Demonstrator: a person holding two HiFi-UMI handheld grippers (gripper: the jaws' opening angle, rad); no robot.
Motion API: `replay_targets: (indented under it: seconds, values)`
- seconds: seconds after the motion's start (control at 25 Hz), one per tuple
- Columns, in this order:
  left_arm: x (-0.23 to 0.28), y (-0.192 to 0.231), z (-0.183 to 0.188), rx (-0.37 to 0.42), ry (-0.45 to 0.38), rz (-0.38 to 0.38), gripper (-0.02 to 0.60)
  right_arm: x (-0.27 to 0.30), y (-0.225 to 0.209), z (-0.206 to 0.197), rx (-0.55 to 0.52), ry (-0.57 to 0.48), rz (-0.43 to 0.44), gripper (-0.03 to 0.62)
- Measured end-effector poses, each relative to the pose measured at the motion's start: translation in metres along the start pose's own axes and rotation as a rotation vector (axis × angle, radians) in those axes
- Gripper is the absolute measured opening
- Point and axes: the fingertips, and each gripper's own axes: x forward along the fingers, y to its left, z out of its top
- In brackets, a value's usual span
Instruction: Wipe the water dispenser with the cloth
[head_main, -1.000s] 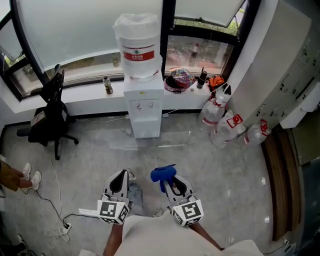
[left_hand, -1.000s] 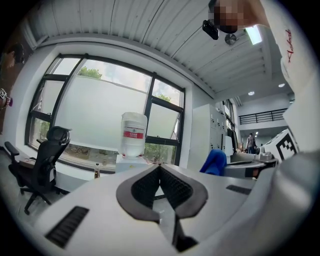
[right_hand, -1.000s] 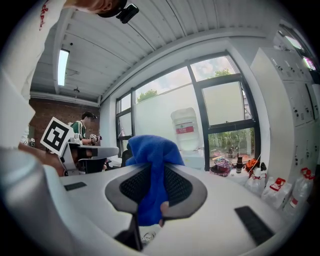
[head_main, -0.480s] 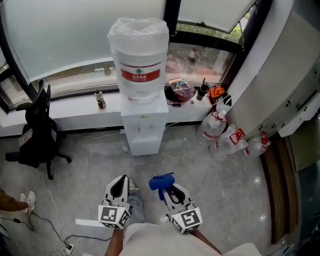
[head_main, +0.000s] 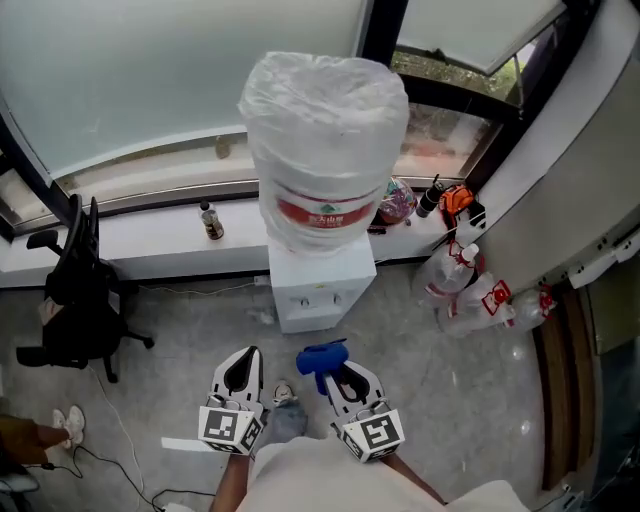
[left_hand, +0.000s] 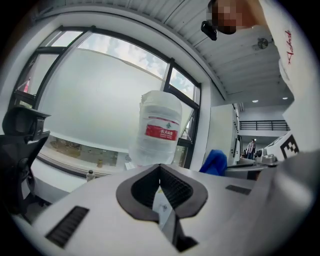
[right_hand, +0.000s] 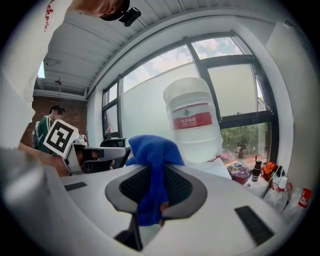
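The white water dispenser (head_main: 322, 292) is standing upright by the window, carrying a big red-labelled bottle (head_main: 325, 150). The blue cloth (head_main: 321, 357) is hanging bunched, clamped in the right tool (head_main: 338, 372).

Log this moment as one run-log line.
phase: pre-wipe | right tongs: shut on blue cloth | left tongs: shut, empty | water dispenser: ahead, cloth not touching it

Black chair (head_main: 78, 285) at far left; small bottle (head_main: 211, 222) on sill; clear jugs (head_main: 468, 290) right; shoes (head_main: 70, 425) near left.
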Motion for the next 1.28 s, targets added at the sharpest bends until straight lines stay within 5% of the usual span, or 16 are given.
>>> replay_targets:
  seconds: [0.36, 0.72, 1.28]
  values:
    - [0.068, 0.056, 0.031, -0.005, 0.011, -0.075, 0.011, 0.090, -0.019, 0.035, -0.002, -0.013, -0.054, 0.086]
    - [0.094, 0.048, 0.037, 0.003, 0.012, -0.131, 0.011, 0.095, -0.033, 0.039, -0.001, -0.011, -0.097, 0.086]
    - [0.111, 0.021, 0.025, 0.013, 0.042, -0.019, 0.011, 0.096, -0.068, 0.047, 0.008, -0.027, 0.011, 0.086]
